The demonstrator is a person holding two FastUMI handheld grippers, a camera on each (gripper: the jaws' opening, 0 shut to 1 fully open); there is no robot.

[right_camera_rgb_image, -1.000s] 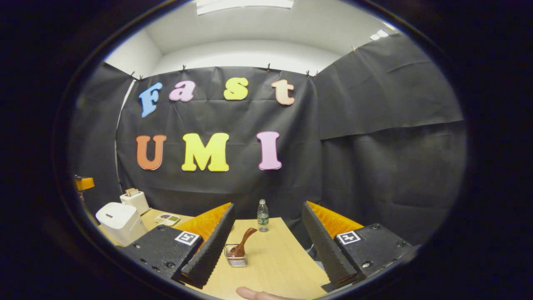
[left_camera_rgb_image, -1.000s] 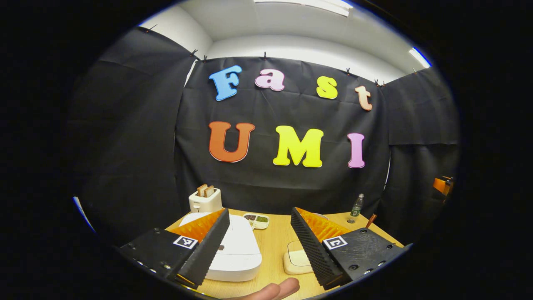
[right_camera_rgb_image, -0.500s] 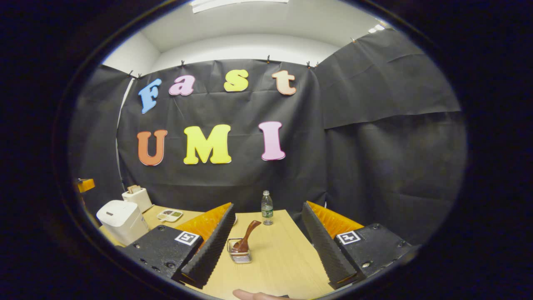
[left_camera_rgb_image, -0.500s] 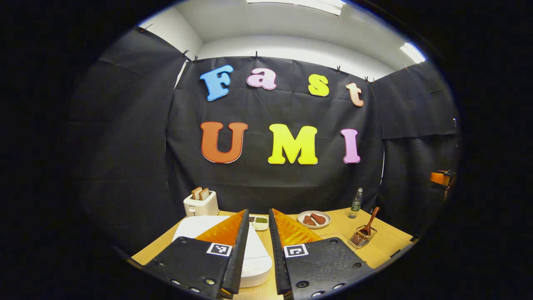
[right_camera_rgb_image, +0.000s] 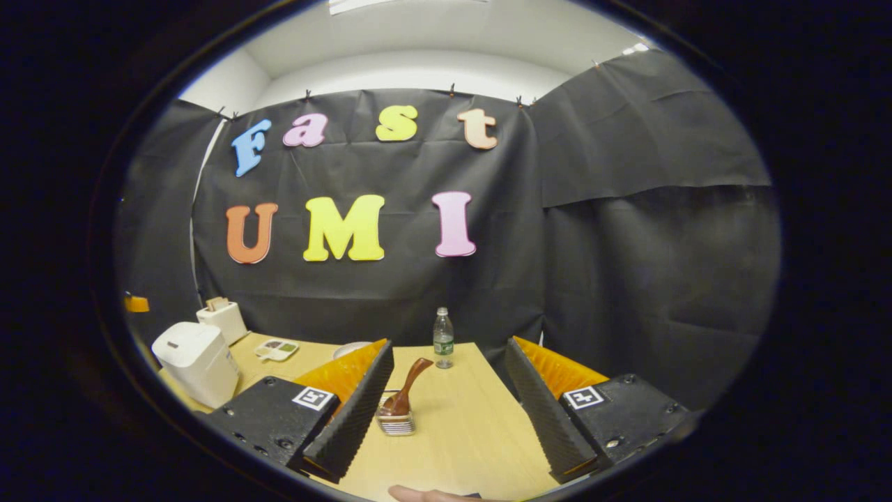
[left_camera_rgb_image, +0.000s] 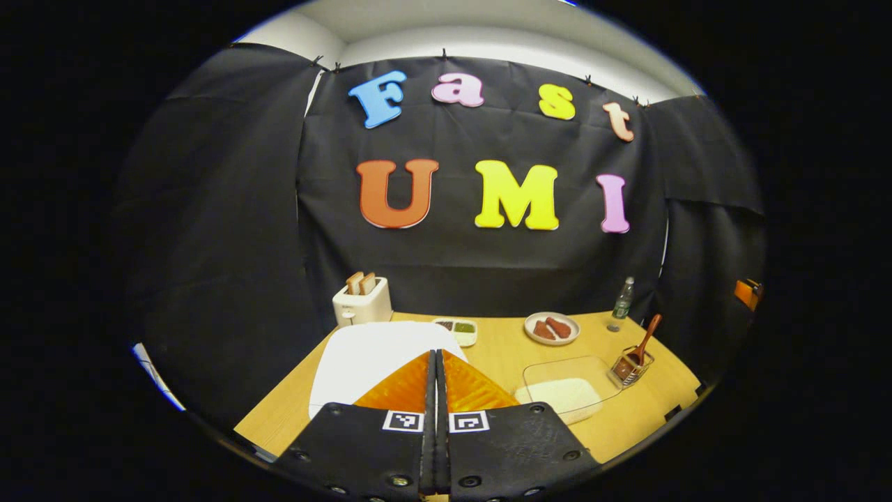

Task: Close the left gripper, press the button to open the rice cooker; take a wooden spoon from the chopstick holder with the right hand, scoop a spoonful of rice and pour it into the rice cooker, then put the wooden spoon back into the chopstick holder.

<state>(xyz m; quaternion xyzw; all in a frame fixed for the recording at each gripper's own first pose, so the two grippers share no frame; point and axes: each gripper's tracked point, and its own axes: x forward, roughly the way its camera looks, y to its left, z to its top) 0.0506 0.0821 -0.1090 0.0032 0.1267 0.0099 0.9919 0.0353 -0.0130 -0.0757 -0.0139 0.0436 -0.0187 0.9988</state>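
In the left gripper view the white rice cooker [left_camera_rgb_image: 376,359] sits with its lid down right in front of my left gripper [left_camera_rgb_image: 435,359], which is shut with its fingers pressed together and nothing between them. A clear box of rice [left_camera_rgb_image: 564,387] lies to the right. The wooden spoon [left_camera_rgb_image: 644,339] stands in the wire chopstick holder [left_camera_rgb_image: 631,367] at the right edge. In the right gripper view my right gripper [right_camera_rgb_image: 449,380] is open above the table, and the wooden spoon [right_camera_rgb_image: 406,390] in the chopstick holder [right_camera_rgb_image: 396,422] stands just ahead, by its left finger. The rice cooker [right_camera_rgb_image: 195,359] is far left.
A toaster [left_camera_rgb_image: 361,301] with bread stands behind the cooker. A small condiment dish [left_camera_rgb_image: 456,330], a plate of meat [left_camera_rgb_image: 552,328] and a water bottle [left_camera_rgb_image: 622,301] line the back of the wooden table [left_camera_rgb_image: 502,348]. A fingertip [right_camera_rgb_image: 425,493] shows at the bottom of the right gripper view.
My left gripper has gone from wide open to fully shut and has tipped down over the cooker. The right gripper has hardly moved and stays open.
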